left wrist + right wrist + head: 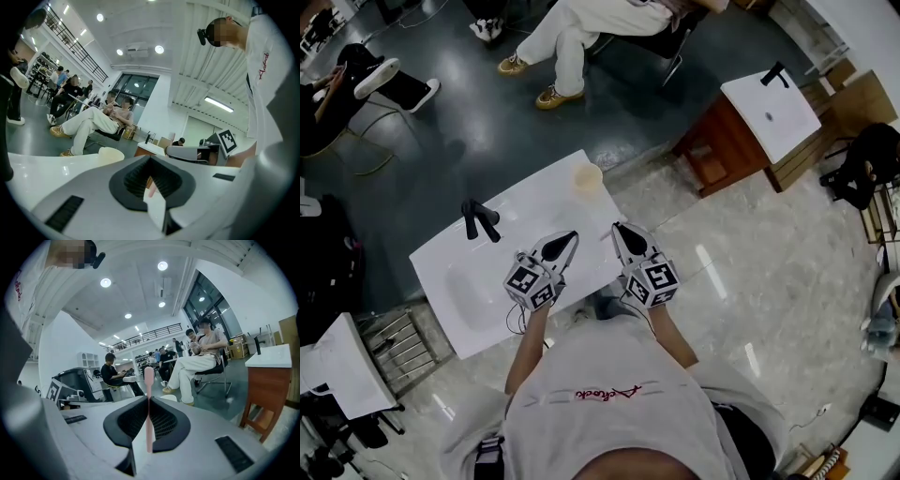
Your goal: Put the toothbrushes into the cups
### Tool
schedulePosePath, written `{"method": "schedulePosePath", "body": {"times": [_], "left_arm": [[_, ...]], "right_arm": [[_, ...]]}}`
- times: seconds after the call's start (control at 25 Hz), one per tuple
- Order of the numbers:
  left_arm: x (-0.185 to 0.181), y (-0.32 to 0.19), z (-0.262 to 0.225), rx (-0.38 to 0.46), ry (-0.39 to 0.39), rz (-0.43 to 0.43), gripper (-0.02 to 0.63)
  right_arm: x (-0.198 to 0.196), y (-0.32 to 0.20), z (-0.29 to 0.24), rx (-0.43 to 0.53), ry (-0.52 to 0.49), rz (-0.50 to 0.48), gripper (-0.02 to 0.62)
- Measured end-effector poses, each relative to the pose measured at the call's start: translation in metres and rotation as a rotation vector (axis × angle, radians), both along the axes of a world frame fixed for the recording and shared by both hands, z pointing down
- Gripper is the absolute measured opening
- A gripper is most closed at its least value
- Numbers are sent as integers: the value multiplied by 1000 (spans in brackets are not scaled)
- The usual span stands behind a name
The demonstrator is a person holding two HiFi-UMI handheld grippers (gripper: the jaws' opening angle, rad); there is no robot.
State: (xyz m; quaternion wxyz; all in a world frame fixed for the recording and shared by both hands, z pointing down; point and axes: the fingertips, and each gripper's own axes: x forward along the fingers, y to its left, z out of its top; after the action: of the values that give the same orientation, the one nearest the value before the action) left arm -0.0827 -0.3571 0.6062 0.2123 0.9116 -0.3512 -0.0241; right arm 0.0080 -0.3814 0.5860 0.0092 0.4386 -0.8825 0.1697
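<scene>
Right tongs (621, 232): clenched on the pink toothbrush (149, 380). The grip is partway along the handle, with the brush lying in line with the pads and one end poking well past the tips. My read is that this leaves a free length out front to go into a cup end-first.

Left tongs (570, 237): pinched almost together, with a pink stub (151, 188) in the slit between the pads. It's probably the end of a second toothbrush, but too little shows to be sure. Nothing sticks out past the tips in the head view.

Both tongs sit side by side over the near part of the white tabletop (525, 202), tips pointing away from the person.

The cup (588, 178) is cream, upright with its mouth up, and stands near the tabletop's far edge. It's ahead of both tongs and apart from them, and I only see the one. It's roughly in line with the gap between the tongs, so either side could reach it. I can't tell whether anything is already in it.

The black faucet (478, 220) and basin (473, 286) are off to the left, out of the path to the cup.

Writing:
- The shirt (609, 422) has a red script word (605, 392) that starts with "A"; the rest isn't legible enough to quote.
- Marker cubes on the tongs carry black-and-white square patterns, no letters.
- No print visible on the cup or toothbrush.
</scene>
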Motion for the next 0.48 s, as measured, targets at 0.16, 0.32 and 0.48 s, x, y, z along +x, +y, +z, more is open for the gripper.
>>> {"method": "schedulePosePath", "body": {"times": [0.16, 0.32, 0.48], "left_arm": [[2, -8, 12, -35, -1, -7, 14], [-2, -11, 18, -56, -11, -19, 15], [-8, -14, 21, -62, -10, -41, 14]], "right_arm": [[4, -15, 10, -28, -4, 6, 9], [6, -28, 17, -45, -10, 5, 9], [0, -38, 19, -37, -9, -17, 9]]}}
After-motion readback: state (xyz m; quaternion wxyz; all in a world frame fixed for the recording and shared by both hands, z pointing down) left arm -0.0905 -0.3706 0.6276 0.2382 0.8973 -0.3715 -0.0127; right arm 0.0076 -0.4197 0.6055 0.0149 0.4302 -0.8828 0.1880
